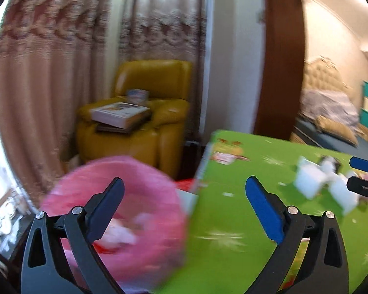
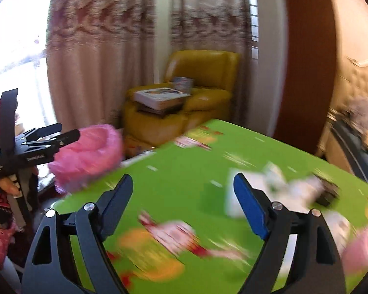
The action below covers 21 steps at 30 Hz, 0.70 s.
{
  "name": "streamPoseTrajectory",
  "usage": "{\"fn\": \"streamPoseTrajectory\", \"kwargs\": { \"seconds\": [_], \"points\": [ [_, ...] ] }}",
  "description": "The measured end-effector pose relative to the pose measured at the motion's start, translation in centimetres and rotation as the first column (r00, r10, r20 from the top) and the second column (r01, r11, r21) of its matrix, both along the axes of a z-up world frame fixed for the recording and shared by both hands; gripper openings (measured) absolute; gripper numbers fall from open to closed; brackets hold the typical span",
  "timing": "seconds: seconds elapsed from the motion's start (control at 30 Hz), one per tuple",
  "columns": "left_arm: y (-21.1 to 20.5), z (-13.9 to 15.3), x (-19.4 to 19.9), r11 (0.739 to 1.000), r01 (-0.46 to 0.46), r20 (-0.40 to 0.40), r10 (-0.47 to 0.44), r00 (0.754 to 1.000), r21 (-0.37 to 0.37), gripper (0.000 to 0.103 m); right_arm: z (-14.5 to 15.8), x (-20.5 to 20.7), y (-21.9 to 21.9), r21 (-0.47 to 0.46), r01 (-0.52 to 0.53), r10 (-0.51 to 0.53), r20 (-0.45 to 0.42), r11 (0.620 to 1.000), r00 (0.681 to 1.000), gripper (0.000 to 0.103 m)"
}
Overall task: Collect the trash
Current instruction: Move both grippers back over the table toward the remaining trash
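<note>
My bench (image 2: 184, 183) wears a green printed cover. White crumpled paper scraps (image 2: 277, 191) lie on it toward its far right corner (too blurred to count), with a small dark thing (image 2: 328, 193) just right of the scraps.

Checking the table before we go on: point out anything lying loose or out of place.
White crumpled paper lies scattered on the green table, with a small dark item beside it, too blurred to identify. A pink-lined bin stands off the table's edge, with scraps inside. Books are stacked askew on the yellow armchair.
</note>
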<state>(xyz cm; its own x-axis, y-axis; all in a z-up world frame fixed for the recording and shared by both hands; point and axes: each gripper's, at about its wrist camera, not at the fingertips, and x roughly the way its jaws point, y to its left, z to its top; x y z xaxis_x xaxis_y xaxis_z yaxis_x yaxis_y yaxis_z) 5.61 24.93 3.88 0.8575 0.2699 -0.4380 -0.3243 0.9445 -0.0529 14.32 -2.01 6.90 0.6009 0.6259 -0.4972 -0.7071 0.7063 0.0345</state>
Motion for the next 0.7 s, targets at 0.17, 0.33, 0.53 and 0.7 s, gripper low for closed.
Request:
{"fn": "streamPoseTrajectory", "kwargs": {
  "seconds": [0.17,0.33,0.53,0.7],
  "points": [
    [-7.6,-1.3,4.2,0.985,0.17,-0.046,-0.172,0.984,-0.043,0.094,-2.2,1.0,-9.5,-0.005,0.174,-0.174,-0.038,0.985,0.984,0.084],
    [-14.7,-3.1,7.2,0.949,0.308,-0.095,-0.313,0.945,-0.066,0.094,-4.4,0.9,-17.9,-0.023,0.343,-0.344,-0.041,0.939,0.938,0.086],
    [-20.7,-5.0,8.4,0.909,0.41,-0.131,-0.417,0.9,-0.073,0.094,-7.0,1.9,-24.5,-0.085,0.489,-0.494,-0.074,0.868,0.866,0.087],
    [-22.5,-6.1,8.8,0.894,0.445,-0.169,-0.448,0.878,-0.059,0.094,-8.3,3.5,-25.7,-0.117,0.516,-0.527,-0.105,0.849,0.843,0.089]
  ]
}}
